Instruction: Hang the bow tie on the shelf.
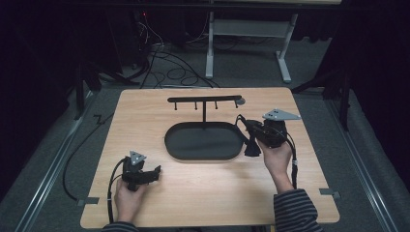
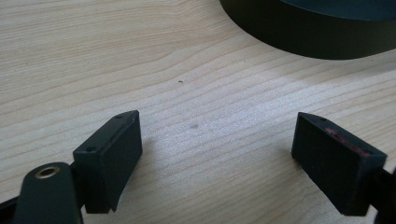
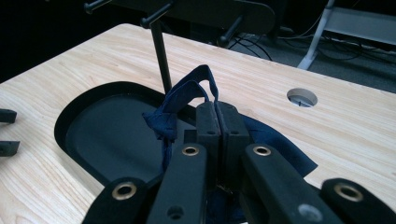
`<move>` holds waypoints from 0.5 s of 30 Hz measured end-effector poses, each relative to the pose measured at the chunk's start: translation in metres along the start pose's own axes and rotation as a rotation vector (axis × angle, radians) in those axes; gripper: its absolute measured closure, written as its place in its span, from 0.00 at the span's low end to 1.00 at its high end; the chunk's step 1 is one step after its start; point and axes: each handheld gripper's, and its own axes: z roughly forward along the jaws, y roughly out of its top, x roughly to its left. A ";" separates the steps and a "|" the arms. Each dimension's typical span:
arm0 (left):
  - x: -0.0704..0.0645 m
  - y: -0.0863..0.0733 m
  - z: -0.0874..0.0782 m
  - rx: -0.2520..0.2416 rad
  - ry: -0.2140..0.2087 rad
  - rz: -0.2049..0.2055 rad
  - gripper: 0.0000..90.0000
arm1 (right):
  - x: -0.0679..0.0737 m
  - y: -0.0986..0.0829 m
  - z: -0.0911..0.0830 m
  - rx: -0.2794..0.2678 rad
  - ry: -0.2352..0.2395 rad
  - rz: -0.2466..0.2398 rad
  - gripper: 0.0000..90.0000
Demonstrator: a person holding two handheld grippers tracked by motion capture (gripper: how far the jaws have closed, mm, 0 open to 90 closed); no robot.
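A black oval tray [image 1: 176, 145] lies mid-table, and a black T-shaped rack [image 1: 204, 100] with several pegs rises from its far edge. My right gripper [image 1: 246, 127] hovers at the tray's right end, shut on a dark blue fabric piece [image 3: 180, 100]. The fabric's loop sticks up past the jaw tips and the rest of the dark blue fabric [image 1: 252, 147] hangs below. The rack post [image 3: 161, 53] stands just beyond the loop. My left gripper [image 1: 153, 173] rests low on the table, near left of the tray. This left gripper [image 2: 224, 154] is open, with bare wood between its fingers.
The tray wall [image 2: 317, 39] curves just ahead of the left jaws. A round cable hole [image 3: 302, 97] sits in the tabletop [image 1: 145, 111] behind the rack's right end. Cables and a white table frame [image 1: 210, 48] lie on the floor beyond the table.
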 end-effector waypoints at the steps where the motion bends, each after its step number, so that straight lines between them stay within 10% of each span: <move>1: 0.000 0.000 0.000 0.000 0.000 0.000 0.18 | 0.000 0.001 0.000 0.003 0.005 0.006 1.00; 15: 0.000 0.000 0.000 0.000 0.000 0.000 0.18 | -0.005 0.020 0.001 -0.012 0.011 -0.001 1.00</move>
